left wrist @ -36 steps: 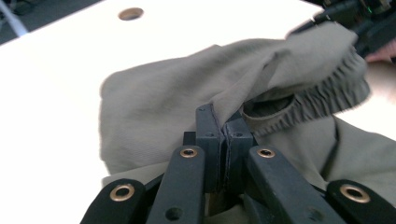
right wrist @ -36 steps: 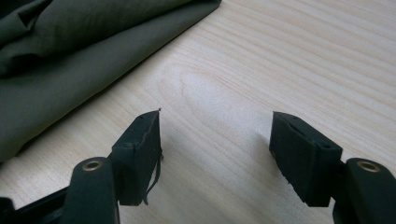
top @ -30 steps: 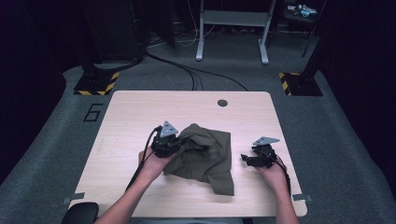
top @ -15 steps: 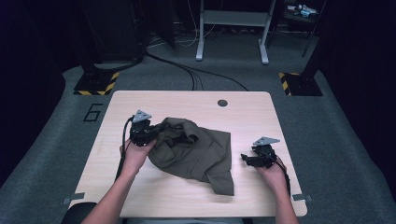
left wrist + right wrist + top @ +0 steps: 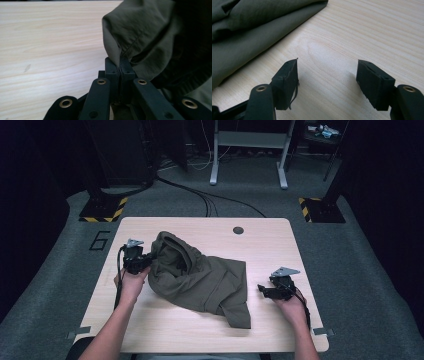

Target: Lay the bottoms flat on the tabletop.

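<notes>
Clearly my left tool is clenched on a hem fold of the olive garment heaped mid-surface; soft, light, floppy cloth, best pinched at edges. My right tool waits released beside it.

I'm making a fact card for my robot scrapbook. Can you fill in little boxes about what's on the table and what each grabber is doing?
table: light wood, with a small dark round spot near its far edge
cloth: olive green garment, crumpled, lying mid-table
left gripper: shut on a fold of the garment at its left end
right gripper: jaws open, nothing between them, over bare wood to the right of the garment
floor: grey carpet, black cables behind the table
</notes>
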`<state>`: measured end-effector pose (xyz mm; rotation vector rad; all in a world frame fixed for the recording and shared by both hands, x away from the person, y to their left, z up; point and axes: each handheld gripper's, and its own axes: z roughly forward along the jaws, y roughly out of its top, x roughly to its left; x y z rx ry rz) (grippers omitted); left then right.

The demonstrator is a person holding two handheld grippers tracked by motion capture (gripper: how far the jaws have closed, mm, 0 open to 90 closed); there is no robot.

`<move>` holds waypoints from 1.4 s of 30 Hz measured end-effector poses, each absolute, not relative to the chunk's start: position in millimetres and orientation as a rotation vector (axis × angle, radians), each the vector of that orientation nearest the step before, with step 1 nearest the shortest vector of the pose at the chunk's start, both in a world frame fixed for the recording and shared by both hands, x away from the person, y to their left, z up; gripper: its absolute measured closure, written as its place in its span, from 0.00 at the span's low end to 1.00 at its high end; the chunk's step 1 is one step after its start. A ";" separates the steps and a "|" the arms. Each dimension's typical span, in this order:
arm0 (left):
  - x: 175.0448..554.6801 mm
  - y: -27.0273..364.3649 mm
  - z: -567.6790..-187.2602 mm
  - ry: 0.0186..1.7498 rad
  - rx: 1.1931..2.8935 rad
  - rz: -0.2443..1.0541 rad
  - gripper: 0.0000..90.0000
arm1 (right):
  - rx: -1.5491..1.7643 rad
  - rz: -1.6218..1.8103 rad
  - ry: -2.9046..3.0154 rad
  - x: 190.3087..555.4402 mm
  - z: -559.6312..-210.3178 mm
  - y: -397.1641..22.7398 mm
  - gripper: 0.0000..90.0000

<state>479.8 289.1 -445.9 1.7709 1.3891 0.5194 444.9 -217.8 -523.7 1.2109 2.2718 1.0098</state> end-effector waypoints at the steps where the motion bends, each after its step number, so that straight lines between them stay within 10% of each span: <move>1: 482.8 294.3 -451.3 1.413 1.773 0.519 0.98 | 1.213 1.010 2.273 444.9 -523.7 -217.7 0.37; 19: 505.7 324.8 -501.5 1.569 1.760 0.446 0.95 | 1.199 1.031 2.255 443.9 -524.9 -210.9 0.41; 31: 488.3 337.5 -478.3 1.519 1.724 0.481 0.56 | 1.157 1.183 2.200 449.0 -505.4 -185.3 0.51; 42: 467.1 321.6 -466.3 1.444 1.741 0.449 0.49 | 1.115 1.227 2.247 451.3 -494.3 -160.3 0.59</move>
